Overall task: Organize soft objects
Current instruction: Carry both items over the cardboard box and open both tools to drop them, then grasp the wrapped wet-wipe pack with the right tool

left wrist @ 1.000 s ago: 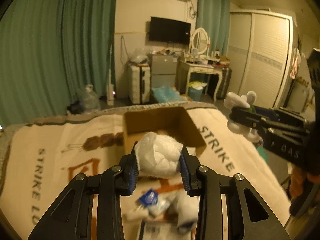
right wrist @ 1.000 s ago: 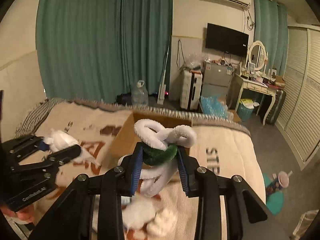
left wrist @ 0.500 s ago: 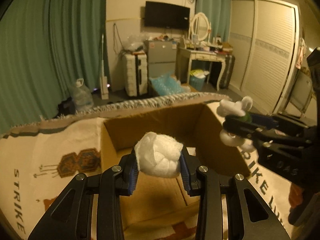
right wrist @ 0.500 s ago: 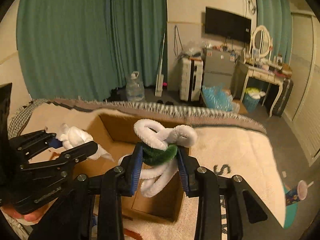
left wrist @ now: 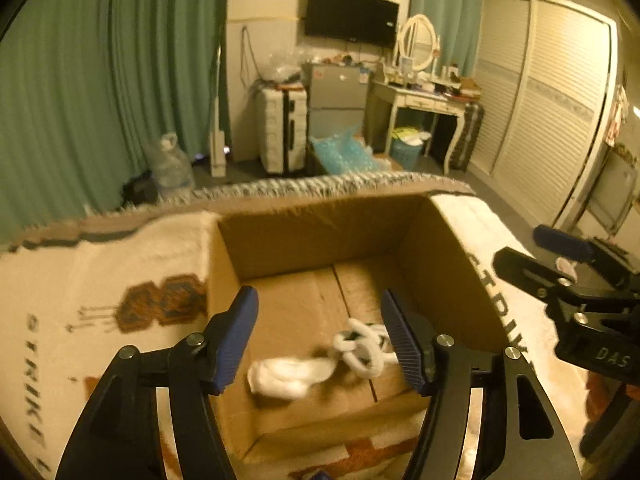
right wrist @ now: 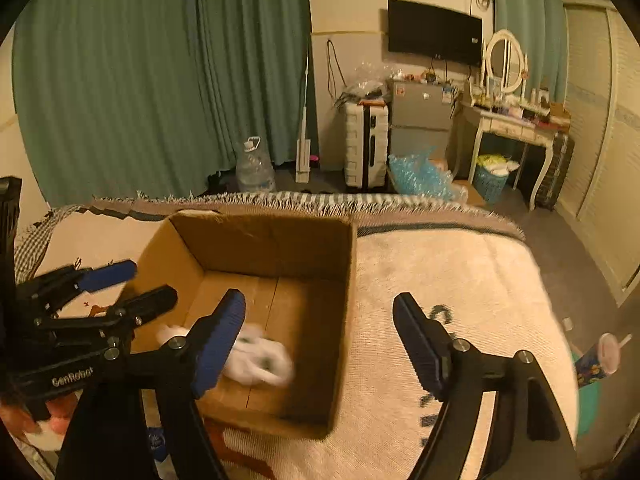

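An open cardboard box [left wrist: 320, 236] [right wrist: 272, 248] stands on the bed. A white soft wad [left wrist: 288, 374] [right wrist: 170, 332] lies on its floor. Beside the wad, blurred, lies a white looped plush with green in it [left wrist: 362, 350] [right wrist: 260, 360]. My left gripper [left wrist: 316, 308] [right wrist: 150, 280] hovers over the box's near side, its jaws opening with nothing between them. My right gripper [right wrist: 320, 304] [left wrist: 540, 252] hangs over the box's right wall, jaws likewise opening and empty.
A cream blanket [right wrist: 460, 280] with dark lettering covers the bed under the box. A small blue packet [right wrist: 156, 440] lies near the front edge. On the floor beyond the bed are a water jug [right wrist: 254, 164], a suitcase [right wrist: 366, 146] and a dressing table [right wrist: 512, 128].
Both grippers came forward and down over the box, then opened. The white wad left the left jaws and the looped plush left the right jaws; both now lie in the box.
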Motion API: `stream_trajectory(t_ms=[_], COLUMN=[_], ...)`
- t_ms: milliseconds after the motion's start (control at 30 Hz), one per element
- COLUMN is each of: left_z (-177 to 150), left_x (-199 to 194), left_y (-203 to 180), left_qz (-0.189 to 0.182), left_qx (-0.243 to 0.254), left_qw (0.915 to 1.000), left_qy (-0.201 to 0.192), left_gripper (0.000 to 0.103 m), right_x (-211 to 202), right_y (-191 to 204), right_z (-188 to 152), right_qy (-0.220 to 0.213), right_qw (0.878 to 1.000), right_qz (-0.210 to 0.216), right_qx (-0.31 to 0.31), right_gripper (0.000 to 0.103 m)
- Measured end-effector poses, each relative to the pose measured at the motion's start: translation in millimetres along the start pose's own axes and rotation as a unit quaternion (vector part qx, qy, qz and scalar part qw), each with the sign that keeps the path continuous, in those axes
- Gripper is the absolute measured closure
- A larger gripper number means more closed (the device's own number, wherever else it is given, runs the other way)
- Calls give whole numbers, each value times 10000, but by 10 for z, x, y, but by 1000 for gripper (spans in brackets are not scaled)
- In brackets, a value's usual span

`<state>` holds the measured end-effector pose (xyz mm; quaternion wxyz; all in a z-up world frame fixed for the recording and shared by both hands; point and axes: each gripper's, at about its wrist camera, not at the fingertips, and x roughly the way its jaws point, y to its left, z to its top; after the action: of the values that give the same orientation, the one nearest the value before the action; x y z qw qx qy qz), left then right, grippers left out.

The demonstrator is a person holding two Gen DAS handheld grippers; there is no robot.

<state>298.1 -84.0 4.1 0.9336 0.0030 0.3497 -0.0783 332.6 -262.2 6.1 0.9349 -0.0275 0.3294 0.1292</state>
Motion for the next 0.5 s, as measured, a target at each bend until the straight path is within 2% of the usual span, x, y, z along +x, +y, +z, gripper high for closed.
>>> stream_trajectory(t_ms=[167,233,300,333,400,500], left_z=[149,200,203,179,120,9], left_x=[-712,-1063,-1445,-1628,-2008,-2332], left_y=[-79,-116,-139,-138,-162,-104], left_qz=[221,303,374,425,559,625], left_qx=[240,327,361,356,411,479], left_qw=[9985,9967,9940,9922,9883,9873], left_qy=[-436,-676,-957,-1117,-1357,-1383], left_gripper=[39,37,17,13,11,11], right_x=[-632,-1007,-1314,-1510,-1800,-2213], right_y=[31,76,148,189,270,423], right_z=[145,202,234,234,220,120], right_qy=[-270,-421,-526,-595,-665,-718], right_qw=[9996,9989,9983,9977,9970,9965], right_qz=[-85,-137,-193,-241,-298,-256], right_qx=[-67,-122,-184,-223,-271,-349], right_gripper=[22,19,15,12,8,6])
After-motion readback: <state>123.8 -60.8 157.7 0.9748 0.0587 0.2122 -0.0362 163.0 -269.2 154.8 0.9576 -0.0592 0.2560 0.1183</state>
